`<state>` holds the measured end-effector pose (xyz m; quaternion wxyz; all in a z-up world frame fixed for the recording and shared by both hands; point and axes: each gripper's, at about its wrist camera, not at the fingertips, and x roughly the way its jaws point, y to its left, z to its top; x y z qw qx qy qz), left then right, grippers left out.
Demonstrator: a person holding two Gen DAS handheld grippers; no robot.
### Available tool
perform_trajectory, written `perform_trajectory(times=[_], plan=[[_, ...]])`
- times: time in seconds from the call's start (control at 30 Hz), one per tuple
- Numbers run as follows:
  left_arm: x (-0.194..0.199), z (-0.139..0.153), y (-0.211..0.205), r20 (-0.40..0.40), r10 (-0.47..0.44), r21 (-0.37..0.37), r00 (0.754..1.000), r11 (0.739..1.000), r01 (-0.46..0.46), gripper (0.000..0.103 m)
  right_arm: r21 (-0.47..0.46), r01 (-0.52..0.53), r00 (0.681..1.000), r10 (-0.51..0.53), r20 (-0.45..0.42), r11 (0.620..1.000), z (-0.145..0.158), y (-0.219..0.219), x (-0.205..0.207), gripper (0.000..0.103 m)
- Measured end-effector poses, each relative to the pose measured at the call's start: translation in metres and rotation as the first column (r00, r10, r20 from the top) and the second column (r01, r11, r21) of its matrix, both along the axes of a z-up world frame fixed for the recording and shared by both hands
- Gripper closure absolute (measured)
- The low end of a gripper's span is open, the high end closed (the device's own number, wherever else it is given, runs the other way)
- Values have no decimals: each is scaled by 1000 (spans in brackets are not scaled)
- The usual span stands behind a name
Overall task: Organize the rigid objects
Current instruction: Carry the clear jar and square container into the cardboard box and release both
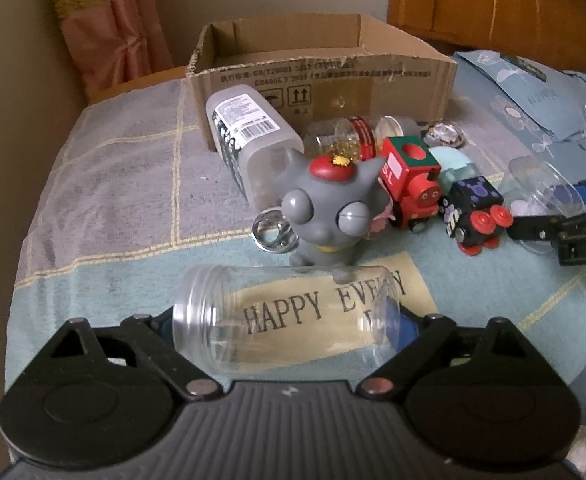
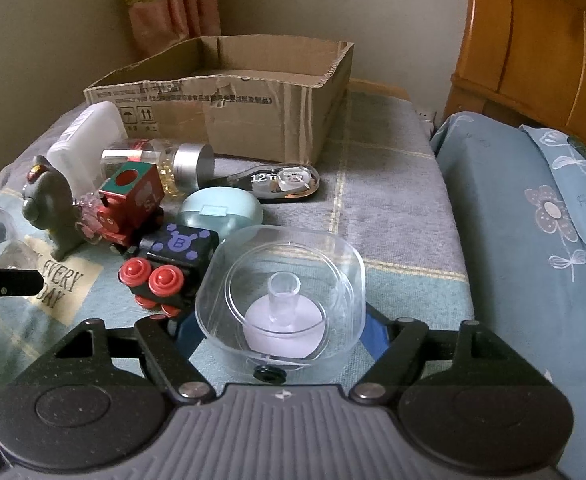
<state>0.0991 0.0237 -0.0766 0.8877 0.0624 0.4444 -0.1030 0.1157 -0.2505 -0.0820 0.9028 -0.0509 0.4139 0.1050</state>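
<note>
Left gripper (image 1: 289, 332) pinched the clear jar (image 1: 285, 316) endwise, lying sideways; right gripper (image 2: 281, 336) clasped the clear lidded case (image 2: 283, 296); cardboard box (image 2: 253, 116) sat at 12 o'clock; advised lifting clear of the toys, releasing inside.

Both wrist cameras sit low and close over the bed, facing the cardboard box (image 1: 321, 80) (image 2: 229, 108); both views share the toy trains.

We see our left gripper (image 1: 289, 330) clamped on a clear jar (image 1: 285, 316) lying sideways before a grey cat figure (image 1: 327, 208) and cardboard box (image 1: 317, 76).
</note>
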Motion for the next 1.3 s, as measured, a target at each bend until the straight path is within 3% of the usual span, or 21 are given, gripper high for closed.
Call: perform_trajectory(times=[0.3, 0.53, 0.87, 1.1, 1.3], plan=[[0, 25, 11, -31, -50, 36, 998, 998, 51, 10, -2, -46, 999, 46, 5, 999, 25, -8, 1, 22], [16, 61, 17, 0, -73, 36, 997, 997, 73, 10, 20, -98, 995, 97, 27, 995, 52, -9, 6, 22], [116, 104, 0, 98, -47, 51, 994, 998, 42, 10, 25, -173, 976, 168, 142, 985, 102, 16, 62, 22], [188, 102, -18, 84, -24, 72, 996, 997, 18, 10, 26, -179, 971, 173, 164, 983, 113, 36, 115, 22], [229, 90, -26, 66, 10, 90, 998, 996, -16, 10, 39, -172, 975, 164, 147, 984, 105, 45, 149, 22]])
